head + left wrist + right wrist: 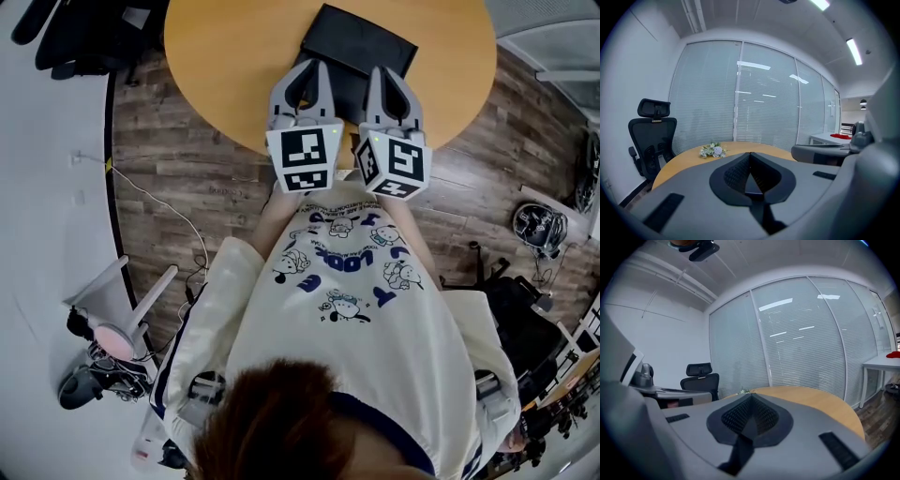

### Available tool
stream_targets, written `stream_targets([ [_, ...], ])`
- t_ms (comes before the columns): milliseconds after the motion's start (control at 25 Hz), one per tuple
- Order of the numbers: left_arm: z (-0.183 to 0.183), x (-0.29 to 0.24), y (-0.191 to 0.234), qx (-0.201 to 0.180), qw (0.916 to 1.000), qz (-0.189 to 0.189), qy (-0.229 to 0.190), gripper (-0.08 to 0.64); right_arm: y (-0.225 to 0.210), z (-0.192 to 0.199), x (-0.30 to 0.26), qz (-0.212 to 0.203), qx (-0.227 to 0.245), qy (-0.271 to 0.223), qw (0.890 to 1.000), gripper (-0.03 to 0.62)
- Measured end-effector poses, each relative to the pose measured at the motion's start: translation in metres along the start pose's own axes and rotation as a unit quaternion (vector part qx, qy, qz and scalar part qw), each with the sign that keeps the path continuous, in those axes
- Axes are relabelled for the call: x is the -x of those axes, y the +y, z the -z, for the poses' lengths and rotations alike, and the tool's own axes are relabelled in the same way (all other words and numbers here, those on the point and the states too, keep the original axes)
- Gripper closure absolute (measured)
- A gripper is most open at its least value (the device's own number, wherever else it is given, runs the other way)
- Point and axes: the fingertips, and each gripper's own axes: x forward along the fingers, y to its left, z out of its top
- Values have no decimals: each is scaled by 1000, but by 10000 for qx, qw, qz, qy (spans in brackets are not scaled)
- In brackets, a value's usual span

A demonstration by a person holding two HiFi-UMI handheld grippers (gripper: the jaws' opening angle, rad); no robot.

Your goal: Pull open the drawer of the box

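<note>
A flat black box [366,39] lies on the round wooden table [225,56], at its near side; its drawer cannot be made out. Both grippers hover side by side over the box's near edge, pointing away from me. The left gripper [312,67] is shut, its jaws meeting with nothing between them [750,154]. The right gripper [384,73] is also shut and empty [749,398]. Both gripper views look nearly level over the tabletop [820,401] and do not show the box. Each gripper sees the other alongside it.
A small bunch of flowers [712,150] lies on the table's far side. A black office chair [651,136] stands beyond the table by a wall of blinds. On the floor are cables [159,202], a white stand [122,295] and gear at the right [539,225].
</note>
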Motion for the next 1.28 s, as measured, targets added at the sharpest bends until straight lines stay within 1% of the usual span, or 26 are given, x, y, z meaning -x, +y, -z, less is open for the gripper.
stream_targets([
  [280, -12, 2, -8, -48, 9998, -5, -190, 545, -1, -9, 2, -40, 107, -66, 9999, 565],
  [720, -23, 3, -6, -91, 9992, -76, -382, 545, -4, -15, 2, -71, 135, -171, 9997, 565],
  [1280, -21, -2, -10, -43, 9995, -10, -321, 545, -7, -13, 0, -72, 166, -109, 9998, 565],
])
